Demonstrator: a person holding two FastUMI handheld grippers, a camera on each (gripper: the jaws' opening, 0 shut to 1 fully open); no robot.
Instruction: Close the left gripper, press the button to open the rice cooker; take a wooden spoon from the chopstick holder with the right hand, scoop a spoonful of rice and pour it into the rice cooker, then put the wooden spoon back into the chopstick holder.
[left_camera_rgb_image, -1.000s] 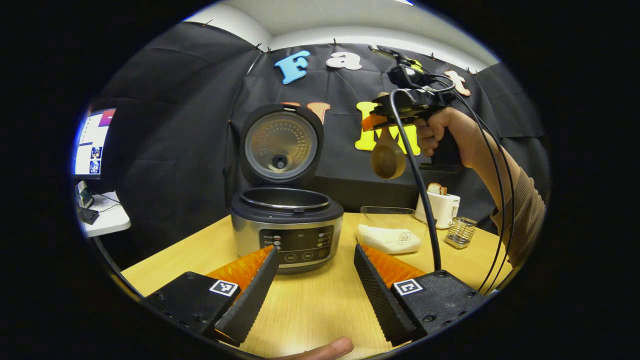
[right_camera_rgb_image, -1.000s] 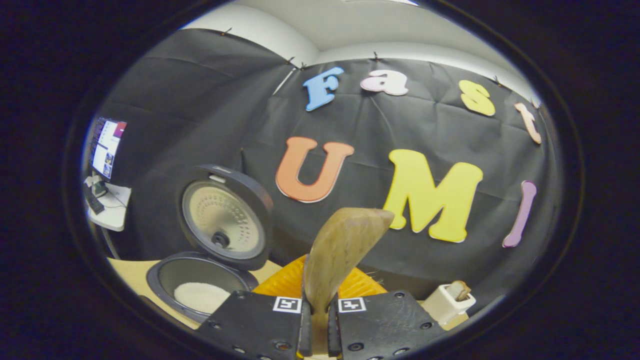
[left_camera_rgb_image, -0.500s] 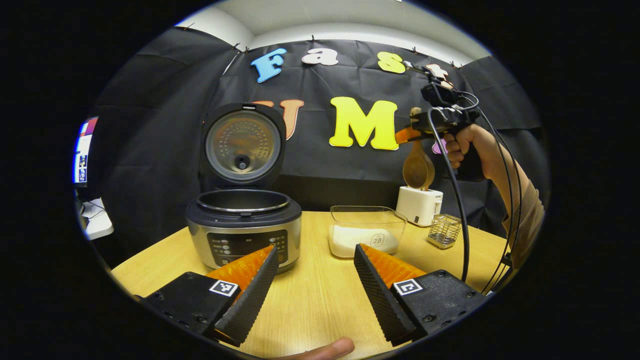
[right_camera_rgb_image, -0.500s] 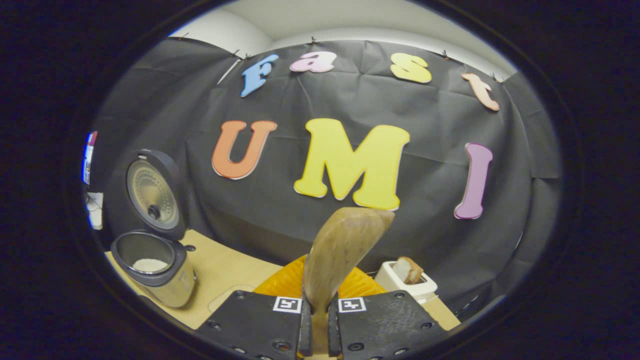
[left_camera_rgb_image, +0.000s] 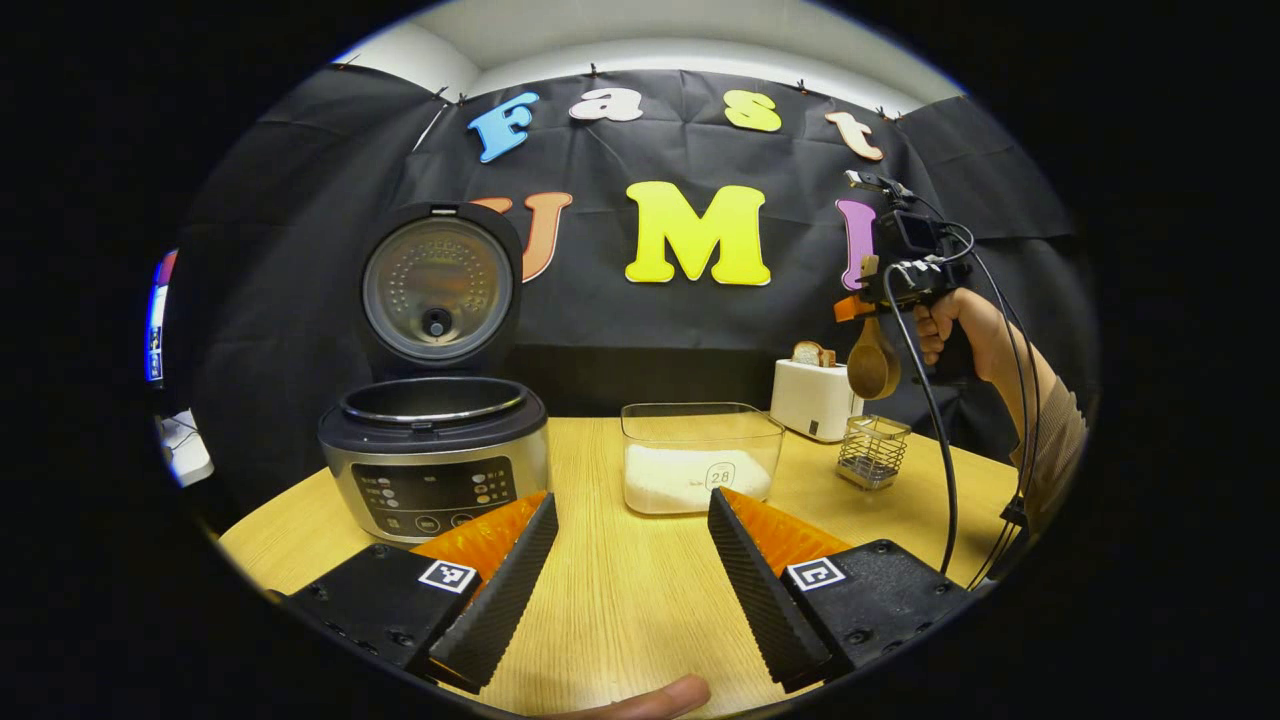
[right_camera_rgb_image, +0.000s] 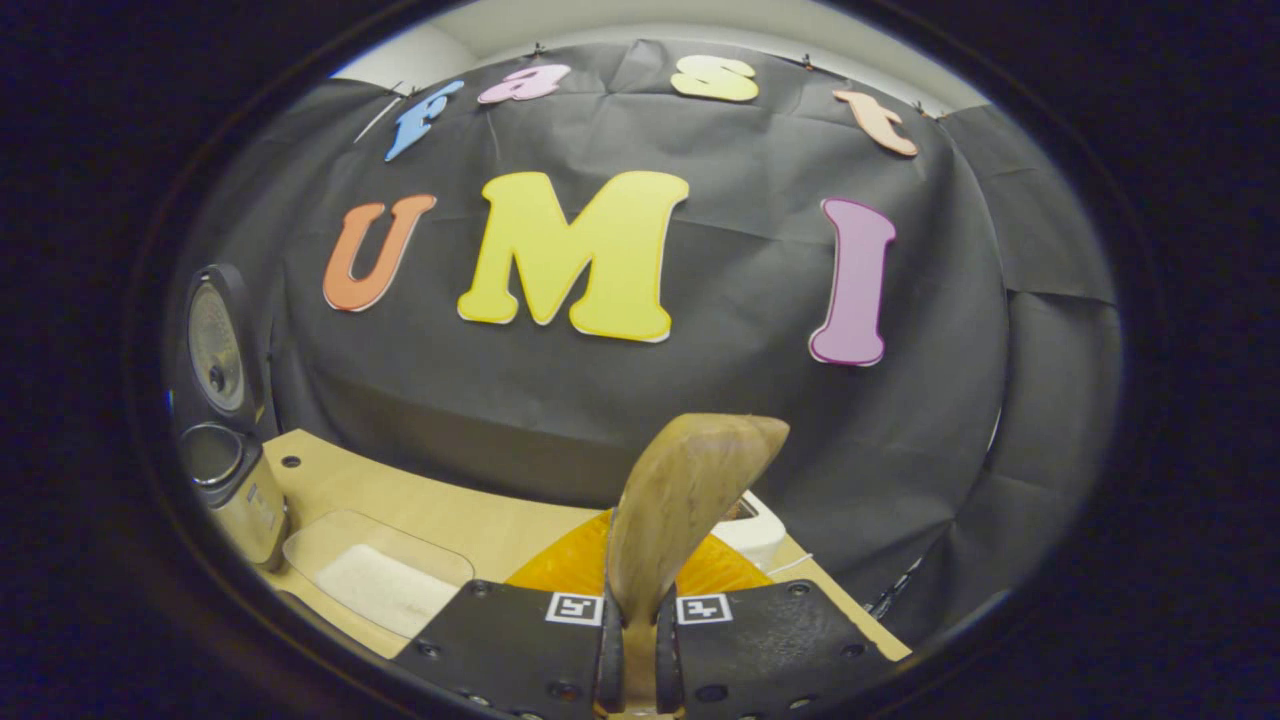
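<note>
Wooden spoon (right_camera_rgb_image: 680, 500) clamped in my right jaws, above the chopstick holder (left_camera_rgb_image: 873, 451) at far right; left jaws open. Bowl probably empty. Risk: misaligned descent tips the holder.

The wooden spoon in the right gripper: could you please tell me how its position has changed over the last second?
The right gripper carried the wooden spoon rightward and lower, from beside the rice cooker to just above the chopstick holder. Its grip on the spoon stayed shut. The left gripper stayed open, the cooker lid stayed up, and the rice container did not move.
</note>
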